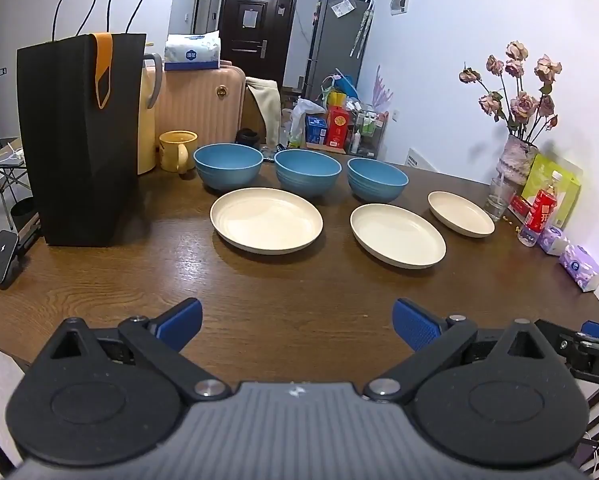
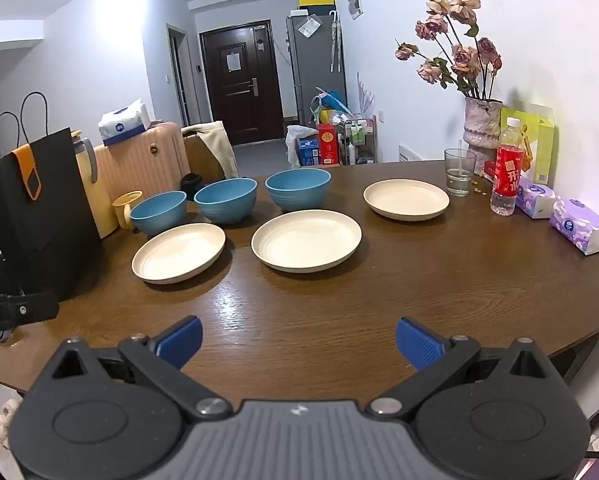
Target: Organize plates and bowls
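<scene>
Glossy wood-grain table [image 1: 259,292], matt cream plates [image 1: 266,218], ribbed blue bowls [image 1: 307,172]

Black left gripper [image 1: 297,322] and right gripper [image 2: 298,340], ribbed grey housings, blue jaws

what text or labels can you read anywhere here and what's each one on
"DA": white letters on the right gripper, cut off at the left wrist view's edge.
"开": large white character on the red bottle label; the rest is blurred.
Tissue packs, tissue pack on the suitcase, red box, power bank, door notice: print too small or blurred to read.
</scene>
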Demonstrator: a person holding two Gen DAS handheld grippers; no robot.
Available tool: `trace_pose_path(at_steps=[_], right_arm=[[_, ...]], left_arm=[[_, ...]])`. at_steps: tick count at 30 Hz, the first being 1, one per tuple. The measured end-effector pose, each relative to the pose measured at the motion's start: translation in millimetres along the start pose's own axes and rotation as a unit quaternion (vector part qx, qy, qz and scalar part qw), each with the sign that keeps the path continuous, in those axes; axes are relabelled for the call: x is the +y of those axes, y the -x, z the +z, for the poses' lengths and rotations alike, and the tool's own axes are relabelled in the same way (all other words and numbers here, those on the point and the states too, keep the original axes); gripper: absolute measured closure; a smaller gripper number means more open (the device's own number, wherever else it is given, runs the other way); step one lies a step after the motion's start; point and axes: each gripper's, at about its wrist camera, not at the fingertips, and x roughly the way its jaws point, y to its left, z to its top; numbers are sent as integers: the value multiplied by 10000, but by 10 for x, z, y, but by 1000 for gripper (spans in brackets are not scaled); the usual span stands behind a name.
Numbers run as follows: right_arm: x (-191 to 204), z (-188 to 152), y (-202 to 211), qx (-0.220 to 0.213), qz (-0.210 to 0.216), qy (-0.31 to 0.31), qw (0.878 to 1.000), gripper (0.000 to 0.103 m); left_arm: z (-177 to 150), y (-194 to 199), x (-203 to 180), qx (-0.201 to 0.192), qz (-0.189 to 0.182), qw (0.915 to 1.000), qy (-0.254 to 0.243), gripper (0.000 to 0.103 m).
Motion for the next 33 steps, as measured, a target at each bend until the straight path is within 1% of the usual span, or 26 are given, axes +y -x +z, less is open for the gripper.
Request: trace_pose_path(at_steps=[6, 33], right_arm=[[13, -32, 54, 14, -10, 16, 10000, 0], [49, -25, 9, 127, 6, 60, 9999, 0]], left_arm=[[-27, 10, -22, 42, -27, 10000, -52, 0], [-54, -50, 0, 155, -84, 9997, -145, 0]])
